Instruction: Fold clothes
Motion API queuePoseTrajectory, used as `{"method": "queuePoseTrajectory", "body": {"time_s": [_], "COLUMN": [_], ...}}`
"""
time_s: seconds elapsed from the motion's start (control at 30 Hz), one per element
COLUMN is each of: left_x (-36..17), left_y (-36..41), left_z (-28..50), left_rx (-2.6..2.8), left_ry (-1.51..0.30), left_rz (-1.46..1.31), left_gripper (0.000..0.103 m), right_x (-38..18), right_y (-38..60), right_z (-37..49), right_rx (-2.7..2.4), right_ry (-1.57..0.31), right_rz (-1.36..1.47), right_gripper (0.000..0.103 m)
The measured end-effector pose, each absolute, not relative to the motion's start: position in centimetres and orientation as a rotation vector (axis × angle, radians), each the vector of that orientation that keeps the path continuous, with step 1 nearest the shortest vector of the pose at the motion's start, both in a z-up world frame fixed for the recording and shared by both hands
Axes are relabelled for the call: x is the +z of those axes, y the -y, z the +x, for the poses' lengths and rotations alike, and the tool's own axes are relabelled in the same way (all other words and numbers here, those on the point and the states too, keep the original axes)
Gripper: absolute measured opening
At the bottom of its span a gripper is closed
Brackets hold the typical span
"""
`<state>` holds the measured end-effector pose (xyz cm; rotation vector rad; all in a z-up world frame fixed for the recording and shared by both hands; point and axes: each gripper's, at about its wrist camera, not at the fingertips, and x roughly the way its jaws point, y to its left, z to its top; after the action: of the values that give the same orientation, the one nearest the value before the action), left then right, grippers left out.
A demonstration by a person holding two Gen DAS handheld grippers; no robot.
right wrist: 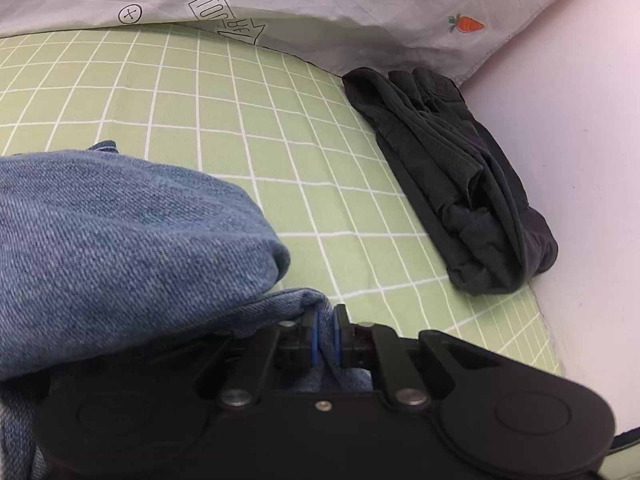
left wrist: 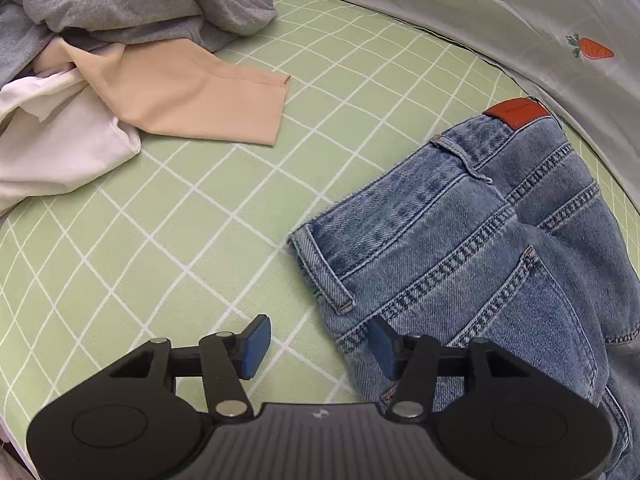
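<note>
Left wrist view: the left gripper (left wrist: 318, 346) hovers with its blue pads wide apart at the waistband edge of the faded blue denim jeans (left wrist: 480, 240), which lie on the green checked sheet (left wrist: 180, 220). Right wrist view: the right gripper (right wrist: 326, 336) pinches a fold of the jeans (right wrist: 120, 232) tight; a folded black garment (right wrist: 460, 184) lies apart by the sheet's edge.

Open green sheet (left wrist: 168, 240) between clothes heap (left wrist: 120, 60) and jeans (left wrist: 480, 240).

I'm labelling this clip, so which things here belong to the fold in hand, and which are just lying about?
In the job: jeans, right gripper clamped on the denim, left gripper open beside them.

Lying about: grey garment, beige garment, white garment, dark folded garment, carrot-print sheet.
</note>
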<state>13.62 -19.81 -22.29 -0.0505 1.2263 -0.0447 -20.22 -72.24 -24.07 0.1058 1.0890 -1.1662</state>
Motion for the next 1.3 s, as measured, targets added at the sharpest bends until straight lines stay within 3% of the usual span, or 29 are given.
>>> {"method": "queuePoseTrajectory", "body": {"time_s": [0.2, 0.27, 0.33, 0.37, 0.43, 0.6, 0.67, 0.73, 1.07, 1.3], "left_x": [-22.7, -22.6, -22.5, -22.5, -22.5, -22.6, -22.6, -22.6, -22.4, -22.4], "left_y": [20.9, 20.8, 20.5, 20.4, 20.3, 20.1, 19.9, 19.7, 19.9, 20.2], "left_z": [13.5, 13.5, 13.3, 13.1, 12.8, 11.9, 11.7, 11.5, 10.8, 11.9], "left_rx": [-0.037, -0.031, -0.036, -0.045, -0.049, -0.071, -0.077, -0.076, -0.086, -0.073], "left_ry": [-1.208, -1.206, -1.203, -1.205, -1.206, -1.213, -1.219, -1.227, -1.237, -1.237], "left_rz": [-0.058, -0.084, -0.122, -0.144, -0.173, -0.201, -0.211, -0.222, -0.165, -0.162], "left_gripper": [0.056, 0.053, 0.040, 0.035, 0.025, 0.021, 0.022, 0.022, 0.025, 0.042], "right_x": [-23.9, -23.4, -22.3, -21.7, -20.6, -19.2, -19.2, -19.1, -21.3, -22.3], "right_y": [75.2, 75.2, 73.9, 73.3, 72.0, 69.4, 68.8, 68.3, 68.1, 68.9], "right_z": [-18.4, -18.6, -20.1, -20.8, -22.3, -25.5, -25.4, -24.5, -17.4, -16.1], "right_rx": [-1.168, -1.174, -1.187, -1.193, -1.203, -1.162, -1.105, -1.060, -1.037, -1.039], "right_ry": [-1.096, -1.073, -1.010, -0.978, -0.913, -0.742, -0.699, -0.684, -0.959, -1.041], "right_rz": [0.081, 0.108, 0.187, 0.226, 0.303, 0.613, 0.704, 0.734, 0.549, 0.441], "right_gripper": [0.013, 0.039, 0.057, 0.059, 0.061, 0.060, 0.047, 0.045, 0.043, 0.046]}}
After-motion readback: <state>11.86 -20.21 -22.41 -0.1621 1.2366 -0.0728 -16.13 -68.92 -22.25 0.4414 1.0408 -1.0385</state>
